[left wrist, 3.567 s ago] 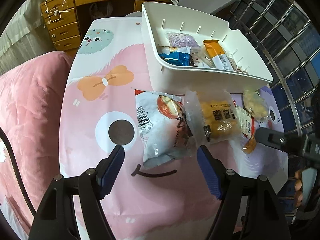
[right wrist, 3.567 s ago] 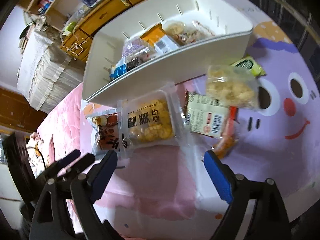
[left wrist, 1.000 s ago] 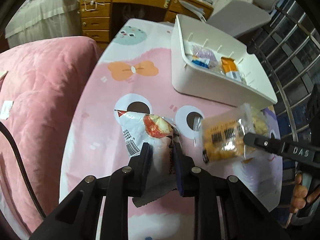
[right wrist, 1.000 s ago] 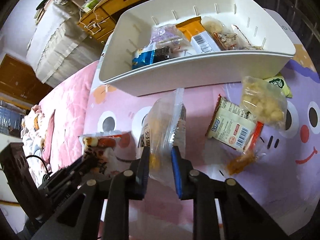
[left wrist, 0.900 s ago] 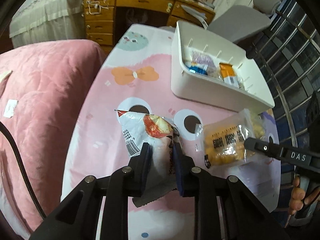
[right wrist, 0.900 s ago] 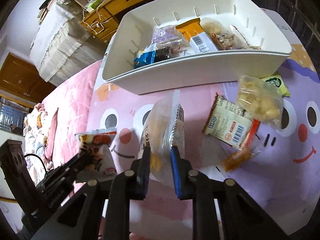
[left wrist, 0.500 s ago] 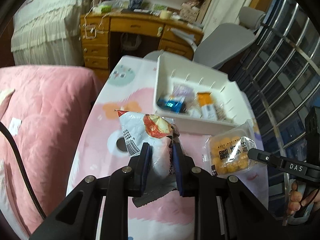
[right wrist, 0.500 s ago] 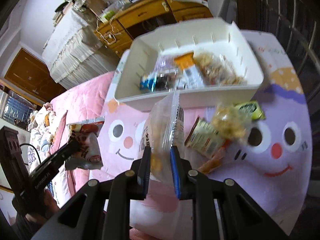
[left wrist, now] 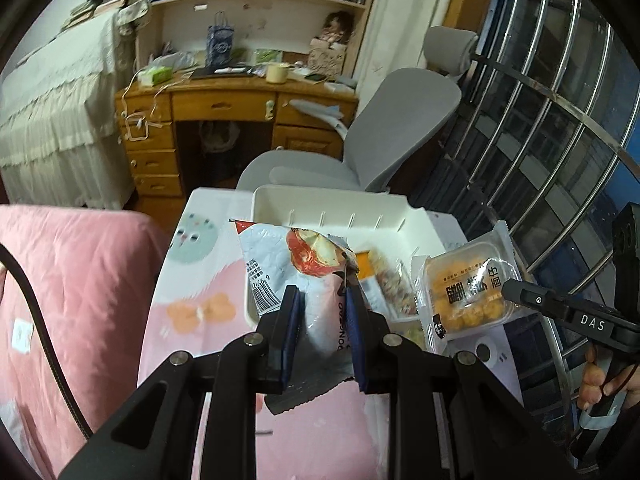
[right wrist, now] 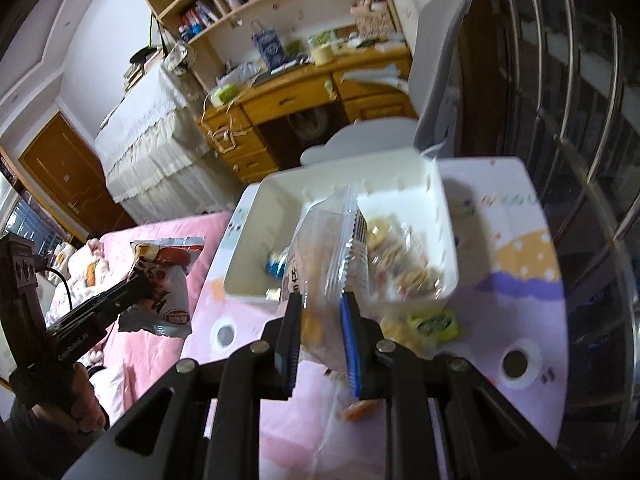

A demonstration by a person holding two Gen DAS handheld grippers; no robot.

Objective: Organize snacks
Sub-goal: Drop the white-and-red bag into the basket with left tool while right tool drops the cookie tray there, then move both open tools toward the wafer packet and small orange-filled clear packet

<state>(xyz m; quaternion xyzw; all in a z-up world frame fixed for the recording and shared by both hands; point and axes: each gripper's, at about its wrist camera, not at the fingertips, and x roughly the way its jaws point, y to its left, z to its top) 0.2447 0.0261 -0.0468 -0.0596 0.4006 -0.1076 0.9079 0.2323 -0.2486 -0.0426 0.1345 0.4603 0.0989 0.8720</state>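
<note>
While both grippers' fingers clamp snack packets, only the right view shows a green packet (right wrist: 436, 325).

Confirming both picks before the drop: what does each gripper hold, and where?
Left gripper: white snack bag, lower part. Right gripper: clear yellow-snack pack, lower edge.

Both cams ride on my wrists and look forward and down along the fingers. My left hand-held gripper (left wrist: 322, 330) view sits close above the surface (left wrist: 192, 272), facing the bin (left wrist: 320, 204) and desk (left wrist: 224, 98). The right hand-held gripper (right wrist: 318, 334) view looks from the other side. Both share the bin, desk, chair (left wrist: 400, 120) and each other's gripper.
</note>
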